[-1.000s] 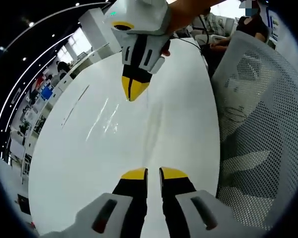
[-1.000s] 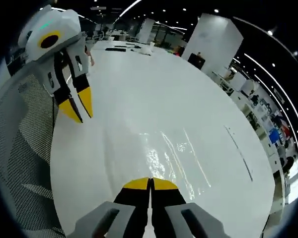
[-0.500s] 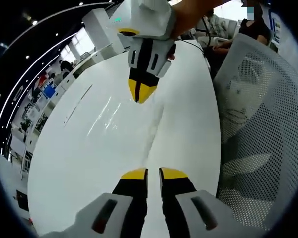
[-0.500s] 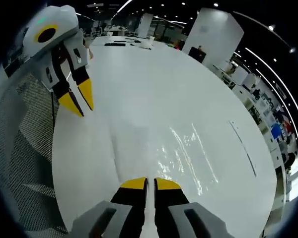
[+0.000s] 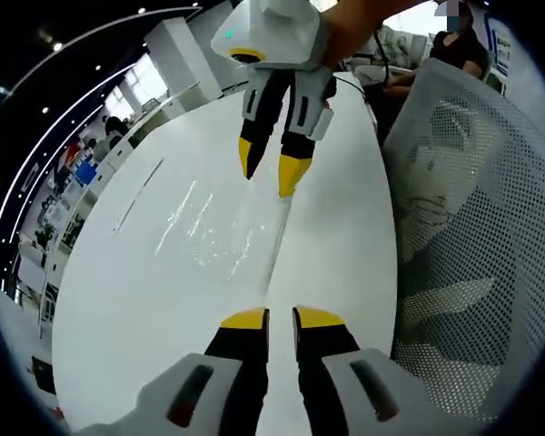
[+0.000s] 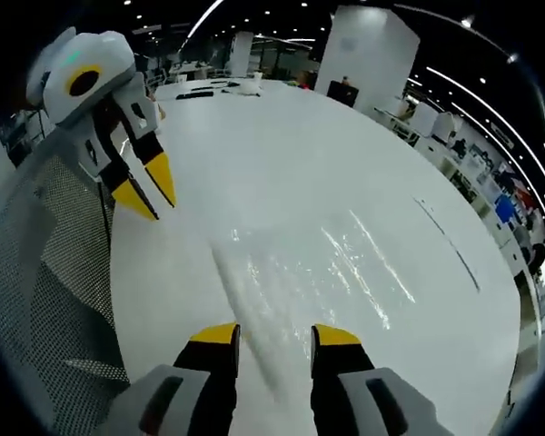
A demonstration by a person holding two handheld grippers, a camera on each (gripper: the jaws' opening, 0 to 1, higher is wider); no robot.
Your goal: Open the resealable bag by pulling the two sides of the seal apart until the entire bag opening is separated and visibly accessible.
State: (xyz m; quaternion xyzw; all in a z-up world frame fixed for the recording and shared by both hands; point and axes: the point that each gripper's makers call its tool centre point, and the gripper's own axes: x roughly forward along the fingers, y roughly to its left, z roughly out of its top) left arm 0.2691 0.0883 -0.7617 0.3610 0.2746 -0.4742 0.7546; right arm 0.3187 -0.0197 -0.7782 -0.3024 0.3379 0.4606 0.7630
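Resealable bag [image 5: 241, 241], clear and glossy, lies flat on the white table [image 5: 136, 300], showing mostly as crinkled glare; in the left gripper view it spreads between the two grippers, with one long straight edge running from the left gripper's tips up toward the right gripper. Whether its seal is parted cannot be told from the glare. Going left to right in that view: distant shelving and desks sit past the table's far-left edge, a thin dark line marks the tabletop, then comes the bag, then the left gripper [image 5: 280, 318] at bottom centre with its yellow-tipped jaws only a narrow gap apart, the bag's edge reaching into that gap; whether they pinch the film cannot be told. Above it the right gripper [image 5: 266, 167] hangs from a hand, jaws spread and released, tips just over the bag's far end. A white mesh chair [image 5: 472, 236] stands beside the table on the right. In the right gripper view the mesh chair [image 6: 45, 300] is at left, the left gripper [image 6: 147, 187] next, then the bag [image 6: 300, 272] on the table [image 6: 282, 145], with the right gripper [image 6: 274, 334] at the bottom, jaws wide apart and holding nothing.
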